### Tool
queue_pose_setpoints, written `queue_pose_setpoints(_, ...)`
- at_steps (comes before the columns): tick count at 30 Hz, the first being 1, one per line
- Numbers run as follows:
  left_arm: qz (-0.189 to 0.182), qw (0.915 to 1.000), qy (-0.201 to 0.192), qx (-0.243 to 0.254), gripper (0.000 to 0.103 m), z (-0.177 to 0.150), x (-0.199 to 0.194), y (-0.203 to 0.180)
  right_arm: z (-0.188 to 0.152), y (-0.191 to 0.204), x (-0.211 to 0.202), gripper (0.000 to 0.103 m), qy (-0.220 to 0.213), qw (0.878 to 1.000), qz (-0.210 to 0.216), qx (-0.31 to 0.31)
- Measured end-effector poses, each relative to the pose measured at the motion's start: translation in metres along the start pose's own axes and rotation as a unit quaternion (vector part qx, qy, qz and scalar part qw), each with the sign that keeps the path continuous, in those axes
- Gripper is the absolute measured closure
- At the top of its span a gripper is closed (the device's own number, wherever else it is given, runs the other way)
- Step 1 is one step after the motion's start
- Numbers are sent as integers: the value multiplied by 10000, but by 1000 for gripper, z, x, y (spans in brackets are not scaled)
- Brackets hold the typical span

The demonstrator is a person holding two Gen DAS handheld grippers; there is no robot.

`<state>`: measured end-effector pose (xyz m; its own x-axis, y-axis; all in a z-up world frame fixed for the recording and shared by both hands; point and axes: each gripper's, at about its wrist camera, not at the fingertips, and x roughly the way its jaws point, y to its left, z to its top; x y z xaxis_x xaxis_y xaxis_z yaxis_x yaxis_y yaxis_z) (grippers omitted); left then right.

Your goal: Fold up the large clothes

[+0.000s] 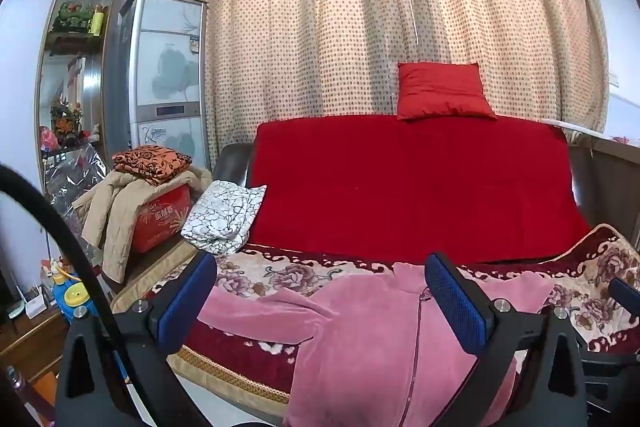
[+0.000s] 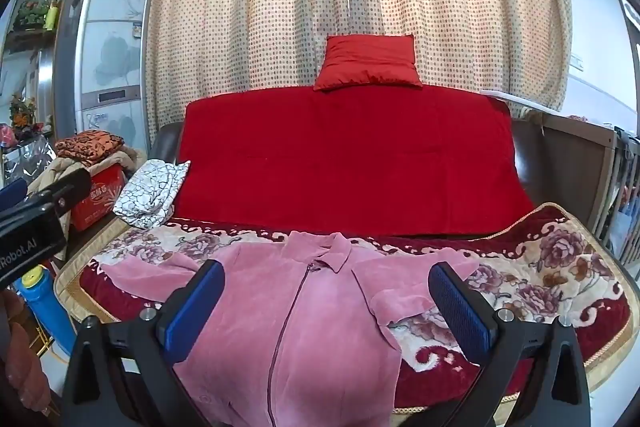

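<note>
A pink zip-front fleece jacket lies spread face up on the floral sofa seat cover, collar toward the backrest, sleeves out to both sides. It also shows in the left wrist view. My left gripper is open and empty, held above the jacket's left half. My right gripper is open and empty, held above the jacket's chest and zipper. The left gripper's body shows at the left edge of the right wrist view.
The sofa backrest has a red cover with a red cushion on top. A folded white patterned cloth lies at the seat's left end. A red box with piled clothes and a blue bottle stand at left.
</note>
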<state>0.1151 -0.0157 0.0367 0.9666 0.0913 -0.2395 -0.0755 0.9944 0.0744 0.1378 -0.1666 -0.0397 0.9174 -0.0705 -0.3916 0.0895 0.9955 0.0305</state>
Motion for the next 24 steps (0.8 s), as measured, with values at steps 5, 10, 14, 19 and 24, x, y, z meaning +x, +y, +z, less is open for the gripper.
queue_pose_setpoints(5,-63,10000,-4,33,0,-10,-5,2,3,4,-1,0,-19,10000,-44,-39)
queue_pose_setpoints(10,-133,9999,47,48,0,-14,-8,5,1,4,-3,0,-65,9999,-125,-94)
queue_pose_setpoints(14,-161,9998,32,99,0,-15,-13,2,3,6,-6,0,-103,9998,-137,-108)
queue_pose_setpoints(19,-197,9997,34,154,0,-11,-16,0,3,8,-8,0,-116,9997,-150,-125)
queue_pose_setpoints(24,-214,9996,22,180,0,-15,-17,0,5,9,-9,0,-188,9993,-222,-228)
